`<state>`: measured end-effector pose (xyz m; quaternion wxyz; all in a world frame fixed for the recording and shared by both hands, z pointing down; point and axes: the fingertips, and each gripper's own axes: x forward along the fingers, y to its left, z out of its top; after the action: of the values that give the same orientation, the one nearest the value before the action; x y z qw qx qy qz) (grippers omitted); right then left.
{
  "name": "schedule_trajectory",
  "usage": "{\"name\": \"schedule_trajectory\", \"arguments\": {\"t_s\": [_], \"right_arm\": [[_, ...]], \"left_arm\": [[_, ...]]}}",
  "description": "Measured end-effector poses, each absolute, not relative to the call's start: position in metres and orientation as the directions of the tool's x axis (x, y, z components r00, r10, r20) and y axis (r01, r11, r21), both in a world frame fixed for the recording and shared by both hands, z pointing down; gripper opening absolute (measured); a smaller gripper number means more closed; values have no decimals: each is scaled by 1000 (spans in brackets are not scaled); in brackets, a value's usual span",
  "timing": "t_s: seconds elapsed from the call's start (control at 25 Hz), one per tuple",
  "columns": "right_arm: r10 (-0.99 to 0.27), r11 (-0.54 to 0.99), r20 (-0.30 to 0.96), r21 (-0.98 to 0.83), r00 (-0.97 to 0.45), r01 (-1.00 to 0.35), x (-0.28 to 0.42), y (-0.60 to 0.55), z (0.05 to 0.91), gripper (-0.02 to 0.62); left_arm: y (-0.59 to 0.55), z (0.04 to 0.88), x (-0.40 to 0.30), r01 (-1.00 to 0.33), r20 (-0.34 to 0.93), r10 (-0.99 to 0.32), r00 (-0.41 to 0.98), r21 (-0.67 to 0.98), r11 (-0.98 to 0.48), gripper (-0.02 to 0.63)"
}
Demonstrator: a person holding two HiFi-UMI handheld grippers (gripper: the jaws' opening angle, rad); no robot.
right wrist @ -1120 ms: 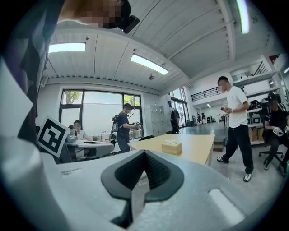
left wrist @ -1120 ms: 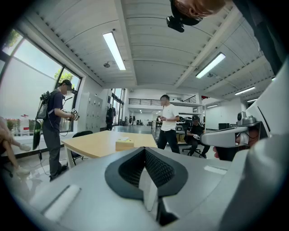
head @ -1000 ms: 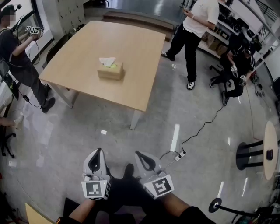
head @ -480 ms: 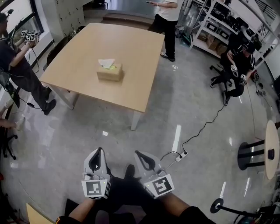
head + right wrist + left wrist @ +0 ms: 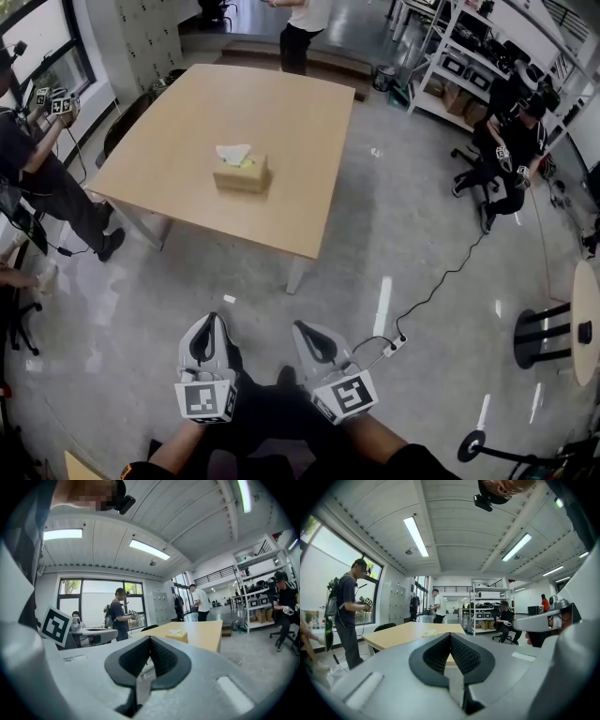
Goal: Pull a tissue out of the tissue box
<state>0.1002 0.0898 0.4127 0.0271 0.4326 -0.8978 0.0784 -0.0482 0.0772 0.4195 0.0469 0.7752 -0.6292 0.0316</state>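
Head view: wooden tabletop (image 5: 281, 112); one tissue box (image 5: 241, 174) near its middle, white tissue (image 5: 233, 153) standing out of the box top. Left gripper (image 5: 210, 325) and right gripper (image 5: 302, 330): side by side over the floor (image 5: 141, 281), well short of the tabletop's near edge. Fingers (image 5: 433, 654) of each closed together, tips meeting, nothing held. Person (image 5: 33, 159) standing at the tabletop's left side.

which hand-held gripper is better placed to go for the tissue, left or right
Left, marginally. The tissue box sits on the table ahead, nearer the left hand-held gripper than the right hand-held gripper. Both are shut, empty and far from it.
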Motion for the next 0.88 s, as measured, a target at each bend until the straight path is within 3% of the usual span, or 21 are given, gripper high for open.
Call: {"name": "schedule_trajectory", "arguments": {"t_s": [0.68,0.88], "right_arm": [[-865,458,191,-78,-464,-886,22,-88,412,-9],[-893,407,184,-61,-411,-911,1,-141,402,-9]], "left_arm": [[-119,421,-140,-942,143,-931,335,56,-331,18],[-164,411,-166,-917,101,-911,399,23,-399,18]]}}
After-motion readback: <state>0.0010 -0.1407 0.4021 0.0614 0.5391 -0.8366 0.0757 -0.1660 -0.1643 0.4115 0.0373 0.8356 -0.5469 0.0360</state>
